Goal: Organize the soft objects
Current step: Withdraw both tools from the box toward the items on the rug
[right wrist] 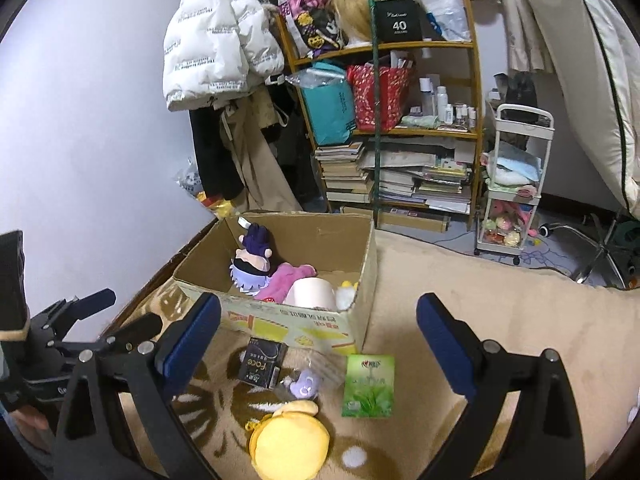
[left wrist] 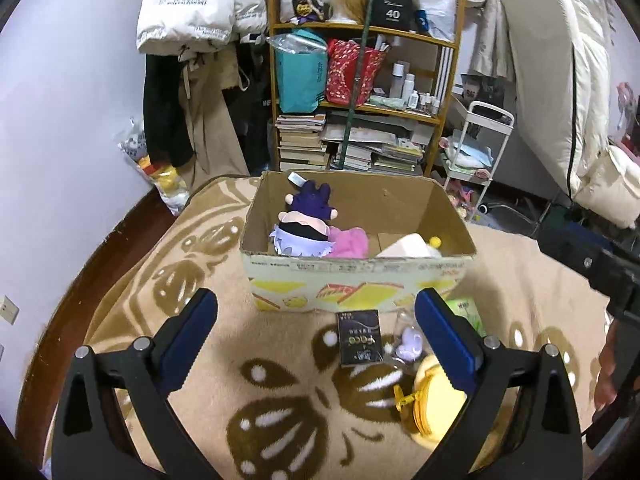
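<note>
An open cardboard box (left wrist: 360, 276) (right wrist: 304, 328) stands on the beige rug. It holds a purple-haired plush doll (left wrist: 304, 224) (right wrist: 254, 266), a pink plush (left wrist: 349, 242) (right wrist: 286, 280), a cream plush (right wrist: 314, 292) and a small yellow toy (right wrist: 346, 292). In front of the box lie a round yellow plush pouch (right wrist: 290, 440) (left wrist: 430, 396), a small purple plush in clear wrap (right wrist: 306, 382) (left wrist: 410, 344), a black packet (right wrist: 260, 366) (left wrist: 359, 336) and a green packet (right wrist: 369, 386). My left gripper (left wrist: 316, 320) is open and empty above the rug. My right gripper (right wrist: 318, 328) is open and empty.
A wooden shelf (left wrist: 360, 92) (right wrist: 400, 128) with books, bags and bottles stands behind the box. Coats hang at left (right wrist: 224, 52). A white trolley (right wrist: 516, 184) and a chair base (right wrist: 600, 248) are at right. The rug's edge meets a dark wooden border (left wrist: 104, 256) by the wall.
</note>
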A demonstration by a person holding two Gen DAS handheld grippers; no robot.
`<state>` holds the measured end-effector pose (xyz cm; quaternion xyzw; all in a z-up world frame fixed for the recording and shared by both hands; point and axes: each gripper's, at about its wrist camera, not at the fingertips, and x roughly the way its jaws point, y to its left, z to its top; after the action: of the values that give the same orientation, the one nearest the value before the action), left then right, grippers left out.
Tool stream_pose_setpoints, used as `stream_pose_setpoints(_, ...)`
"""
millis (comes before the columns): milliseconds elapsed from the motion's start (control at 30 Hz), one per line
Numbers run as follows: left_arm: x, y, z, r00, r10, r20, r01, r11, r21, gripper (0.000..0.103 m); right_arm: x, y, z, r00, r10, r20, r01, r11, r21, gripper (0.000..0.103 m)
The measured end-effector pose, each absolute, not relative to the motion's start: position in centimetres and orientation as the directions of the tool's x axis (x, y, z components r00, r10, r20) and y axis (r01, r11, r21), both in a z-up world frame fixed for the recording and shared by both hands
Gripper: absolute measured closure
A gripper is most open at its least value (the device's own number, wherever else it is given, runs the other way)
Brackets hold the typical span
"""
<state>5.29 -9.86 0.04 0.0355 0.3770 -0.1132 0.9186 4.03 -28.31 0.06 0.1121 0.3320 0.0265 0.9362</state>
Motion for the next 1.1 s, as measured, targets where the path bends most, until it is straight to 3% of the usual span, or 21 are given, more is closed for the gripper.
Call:
stream_pose_setpoints(467,1.2,-10.0,-0.7,0.707,-0.165,-0.688,0.215,0.977,-0.014,0.005,0.3,-27.4,0.3,0.759,0.115,-0.641,0.013,0.981,0.191,0.001)
stream_pose_setpoints(1100,3.2,-9.8,-3.9,0.657,-0.164,-0.736,0.153,0.985,-0.083,0.005,1.8,-28.3,-2.3,0.703,0.119,-0.701,0.04,0.978,0.206,0.001)
